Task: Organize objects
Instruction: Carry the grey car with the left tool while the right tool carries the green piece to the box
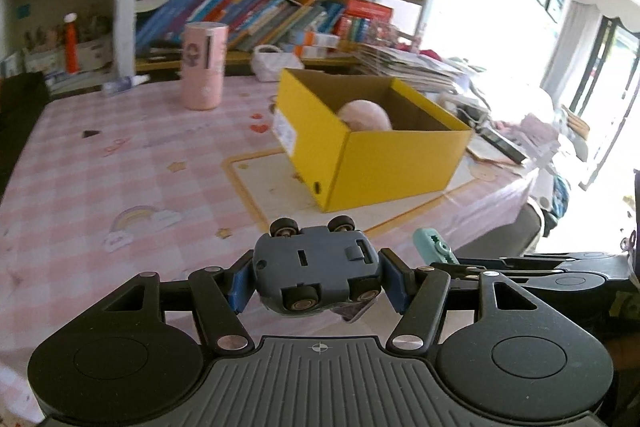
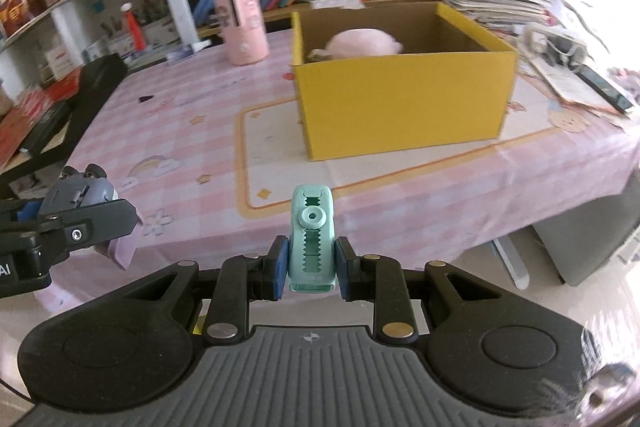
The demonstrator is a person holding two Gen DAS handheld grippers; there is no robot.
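Observation:
My left gripper (image 1: 316,279) is shut on a grey-blue toy car (image 1: 316,267), held upside down with its wheels up, above the near edge of the table. My right gripper (image 2: 311,265) is shut on a mint-green plastic clip-like object (image 2: 312,239), also near the table's front edge. The car (image 2: 78,193) shows at the left of the right wrist view, and the green object (image 1: 434,249) at the right of the left wrist view. An open yellow cardboard box (image 1: 396,163) (image 2: 404,103) stands ahead on the table with a pink plush toy (image 1: 366,115) (image 2: 364,43) inside.
A pink cylindrical container (image 1: 204,67) (image 2: 242,23) stands at the back of the pink checked tablecloth (image 1: 120,155). Bookshelves (image 1: 260,11) rise behind. Stacked papers and a phone (image 2: 604,87) lie to the right of the box. A black case (image 2: 60,123) sits at the left.

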